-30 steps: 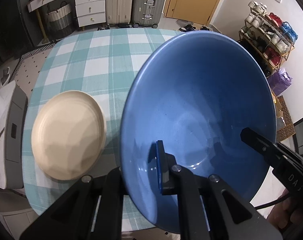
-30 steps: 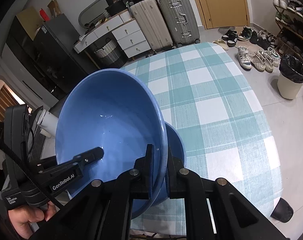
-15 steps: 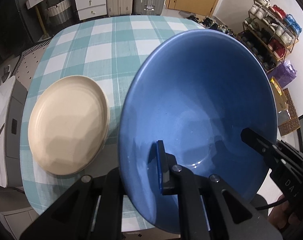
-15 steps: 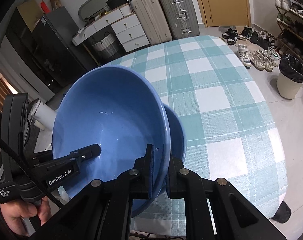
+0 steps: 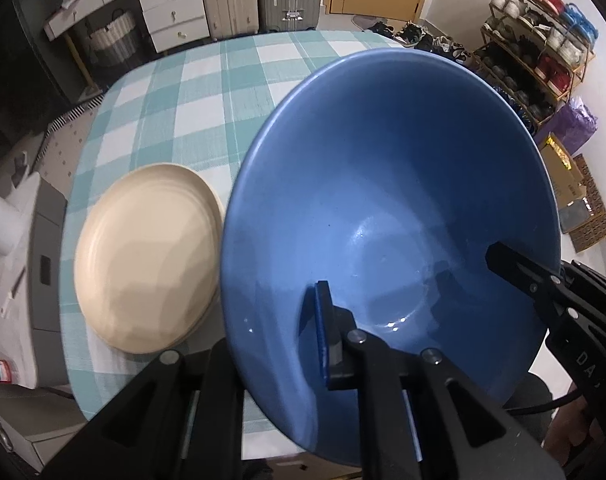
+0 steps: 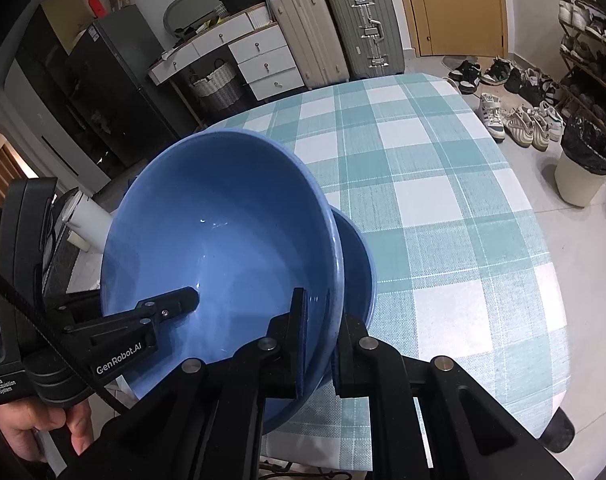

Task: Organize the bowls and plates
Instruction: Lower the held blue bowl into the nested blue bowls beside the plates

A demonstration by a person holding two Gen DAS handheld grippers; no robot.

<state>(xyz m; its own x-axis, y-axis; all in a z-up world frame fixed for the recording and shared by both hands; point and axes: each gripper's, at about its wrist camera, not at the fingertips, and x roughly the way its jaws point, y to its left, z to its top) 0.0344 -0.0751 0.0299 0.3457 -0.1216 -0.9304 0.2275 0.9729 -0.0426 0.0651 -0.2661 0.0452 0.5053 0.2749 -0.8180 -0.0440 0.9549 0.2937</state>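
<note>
A large blue bowl [image 5: 383,184] is held tilted over the checked table, with both grippers on its rim. My left gripper [image 5: 279,344] has one pad inside the near wall and the other finger outside; its jaws are opening, the rim still between them. My right gripper [image 6: 321,332] is shut on the opposite rim, and its finger [image 5: 519,268] shows inside the bowl in the left wrist view. A second blue bowl [image 6: 361,264] sits on the table right under the held one. Left of the bowls lies a beige plate [image 5: 143,256], seemingly on another.
The teal-and-white checked tablecloth [image 6: 443,184] stretches away behind and to the right of the bowls. Beyond it stand drawers [image 6: 263,60], suitcases [image 6: 363,28], shoes and a bin [image 6: 583,168] on the floor. A hand [image 6: 27,428] holds the left gripper's body.
The held blue bowl has sunk a little toward the lower bowl and the table. The left wrist view has rolled, bringing the beige plate nearer the bowl.
</note>
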